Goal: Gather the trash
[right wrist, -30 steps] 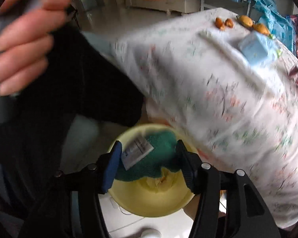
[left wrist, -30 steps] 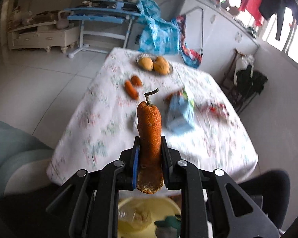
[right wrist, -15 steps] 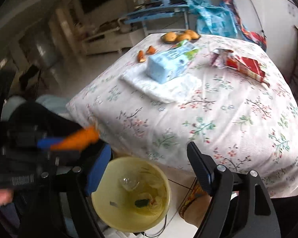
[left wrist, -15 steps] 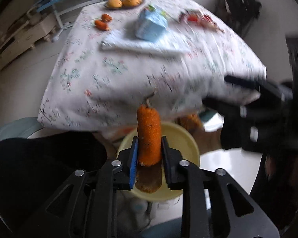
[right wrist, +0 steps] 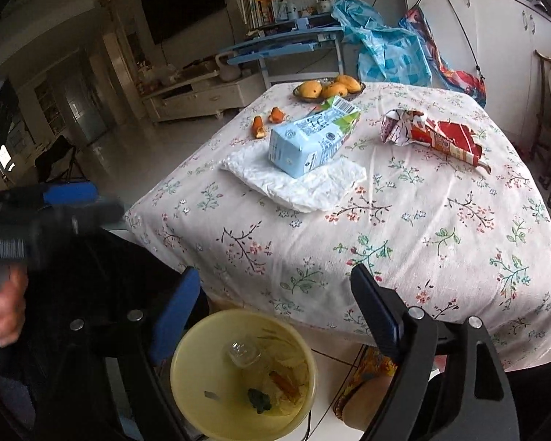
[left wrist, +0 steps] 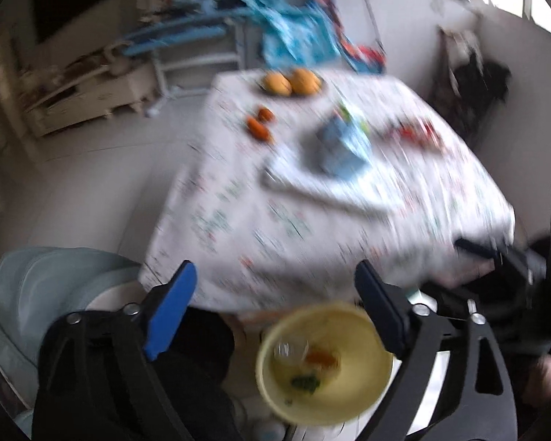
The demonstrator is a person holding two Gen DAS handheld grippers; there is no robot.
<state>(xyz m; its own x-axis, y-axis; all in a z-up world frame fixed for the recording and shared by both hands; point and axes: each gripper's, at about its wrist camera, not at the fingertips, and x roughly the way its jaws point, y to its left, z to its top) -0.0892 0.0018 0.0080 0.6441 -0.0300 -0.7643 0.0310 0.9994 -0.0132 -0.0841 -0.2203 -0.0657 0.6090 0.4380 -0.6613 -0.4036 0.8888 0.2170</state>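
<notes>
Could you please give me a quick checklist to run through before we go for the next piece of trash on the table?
1. Left gripper empty with jaws wide apart: ok.
2. Right gripper empty with jaws wide apart: ok.
3. Yellow bin open at the table's near edge, with room inside: ok.
4. Carrot piece lies inside the bin: ok.
5. Trash left on the tablecloth: blue carton lying on the white napkin, red wrapper, orange peel bits: not ok, uncollected.
6. Left wrist view sharp enough to aim: not ok, motion blurred.
</notes>
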